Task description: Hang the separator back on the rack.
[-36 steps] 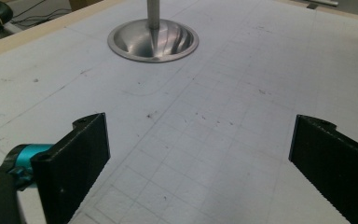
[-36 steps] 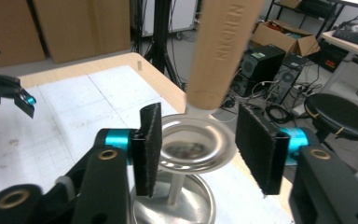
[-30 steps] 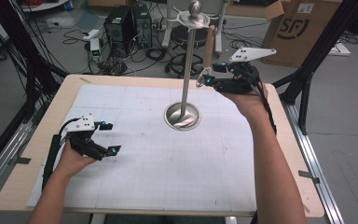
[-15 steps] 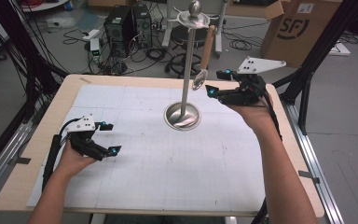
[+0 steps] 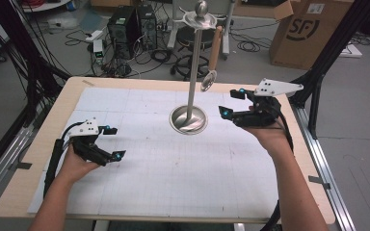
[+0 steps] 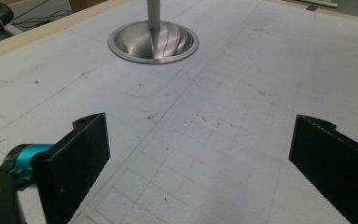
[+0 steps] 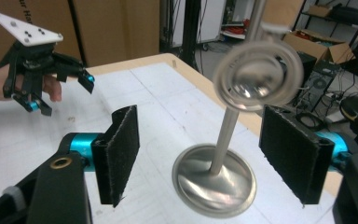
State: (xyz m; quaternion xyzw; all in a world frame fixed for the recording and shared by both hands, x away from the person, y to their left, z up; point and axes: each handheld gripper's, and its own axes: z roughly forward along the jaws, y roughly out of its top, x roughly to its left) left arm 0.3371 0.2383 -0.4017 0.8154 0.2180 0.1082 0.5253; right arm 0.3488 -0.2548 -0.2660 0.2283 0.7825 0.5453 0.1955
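Observation:
A metal stand [image 5: 188,119] with a round base and a tall pole rises from the middle of the white mat. A ladle with a wooden handle [image 5: 215,42] hangs from the stand's top, its steel bowl [image 5: 208,81] low beside the pole. My right gripper [image 5: 232,102] is just right of the bowl and apart from it. Its jaws have just been opening and stand open with nothing between the pads. In the right gripper view the bowl [image 7: 258,74] is blurred beyond the gripper [image 7: 205,154]. My left gripper [image 5: 114,142] rests open at the mat's left with nothing in its jaws, and looks toward the stand's base [image 6: 154,42].
The wooden table [image 5: 72,96] carries a white gridded mat [image 5: 173,183]. Beyond the far edge are computer towers [image 5: 130,24], cables, a stool and a cardboard box [image 5: 308,29]. Black frame posts stand at the left and right sides.
My right gripper has drawn back from the ladle's bowl, to the right and lower, with its jaws spreading wider. The ladle stays hanging on the stand. The left gripper has not moved.

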